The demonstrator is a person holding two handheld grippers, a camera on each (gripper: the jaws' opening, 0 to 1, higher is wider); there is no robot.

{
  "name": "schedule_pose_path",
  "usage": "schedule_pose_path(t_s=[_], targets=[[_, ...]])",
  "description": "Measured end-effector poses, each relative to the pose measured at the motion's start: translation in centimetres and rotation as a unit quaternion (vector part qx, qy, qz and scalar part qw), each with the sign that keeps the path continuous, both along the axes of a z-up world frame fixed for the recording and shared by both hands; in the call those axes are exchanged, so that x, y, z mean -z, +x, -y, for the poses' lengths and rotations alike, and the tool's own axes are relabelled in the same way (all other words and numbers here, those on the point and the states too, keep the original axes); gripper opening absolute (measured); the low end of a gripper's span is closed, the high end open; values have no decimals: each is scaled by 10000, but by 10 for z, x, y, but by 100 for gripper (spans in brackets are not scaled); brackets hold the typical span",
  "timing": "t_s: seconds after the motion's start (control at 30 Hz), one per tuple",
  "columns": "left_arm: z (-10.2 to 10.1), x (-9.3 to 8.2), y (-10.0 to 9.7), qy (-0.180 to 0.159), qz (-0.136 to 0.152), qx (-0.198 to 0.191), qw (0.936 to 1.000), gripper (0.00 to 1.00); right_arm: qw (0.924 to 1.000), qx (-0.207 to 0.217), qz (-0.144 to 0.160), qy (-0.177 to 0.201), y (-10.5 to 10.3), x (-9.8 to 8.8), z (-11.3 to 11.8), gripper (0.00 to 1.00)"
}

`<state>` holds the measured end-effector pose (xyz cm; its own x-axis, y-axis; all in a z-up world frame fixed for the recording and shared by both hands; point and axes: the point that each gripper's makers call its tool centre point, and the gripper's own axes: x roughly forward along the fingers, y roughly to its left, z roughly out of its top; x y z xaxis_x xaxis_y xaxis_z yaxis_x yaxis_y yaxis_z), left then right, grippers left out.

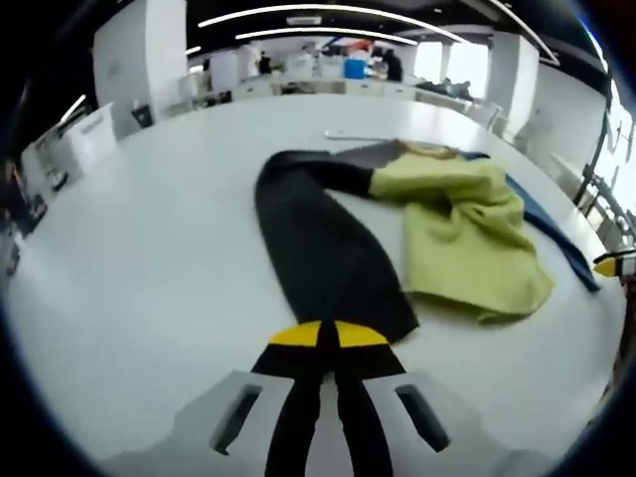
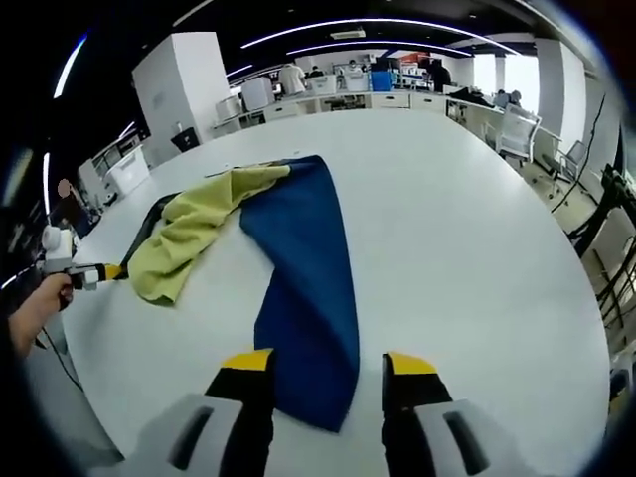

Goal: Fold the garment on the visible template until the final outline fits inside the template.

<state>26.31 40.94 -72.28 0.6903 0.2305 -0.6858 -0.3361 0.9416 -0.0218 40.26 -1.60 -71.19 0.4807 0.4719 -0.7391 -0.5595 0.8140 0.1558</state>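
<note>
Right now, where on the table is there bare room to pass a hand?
The white table is bare on the side beyond the blue panel in the right gripper view, and beside the black panel in the left gripper view. It is crowded where the yellow-green part lies bunched between them.

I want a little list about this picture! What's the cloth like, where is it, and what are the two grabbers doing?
garment: one piece in three colours, lying rumpled on the table
black part: long strip, its near end between the shut jaws of the left gripper
yellow-green part: bunched up in the middle
blue part: long strip reaching toward the right gripper
right gripper: jaws open, one each side of the blue end
table: white
template: cannot tell where it is
fold: not yet done
</note>
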Motion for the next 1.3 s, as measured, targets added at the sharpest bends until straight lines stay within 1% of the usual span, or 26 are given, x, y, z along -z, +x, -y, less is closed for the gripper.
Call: schedule_pose_path(t_s=[0.13,0.3,0.43,0.5,0.6,0.67,0.97,1.03,1.07,1.2,1.3], targets=[[-7,0,-6,-46,-31,-75,10000,0,10000,47,18,47,0,-4,2,37],[-19,-1,-16,90,-111,-116,9998,0,10000,41,-25,21,-3,-5,5,33],[-35,-1,-23,350,-265,-113,9990,0,9999,59,-103,-23,-7,-2,6,29],[-42,-2,-26,424,-309,-155,9985,0,9998,56,-164,-64,-10,1,5,27],[-51,-2,-32,444,-323,-282,9981,0,9996,80,-240,-157,-14,5,6,25],[-55,-2,-35,456,-352,-368,9977,0,9993,104,-283,-215,-16,8,7,25],[-63,-2,-39,522,-362,-486,9968,1,9986,157,-350,-363,-19,13,9,21],[-63,-3,-39,557,-383,-486,9965,5,9985,184,-362,-373,-19,14,10,19],[-63,-3,-41,602,-458,-449,9961,8,9984,187,-372,-384,-20,14,10,19],[-62,-10,-40,644,-372,-455,9962,23,9980,189,-398,-449,-21,17,11,17],[-58,-18,-37,666,-270,-397,9966,30,9977,195,-424,-483,-21,19,13,16]])
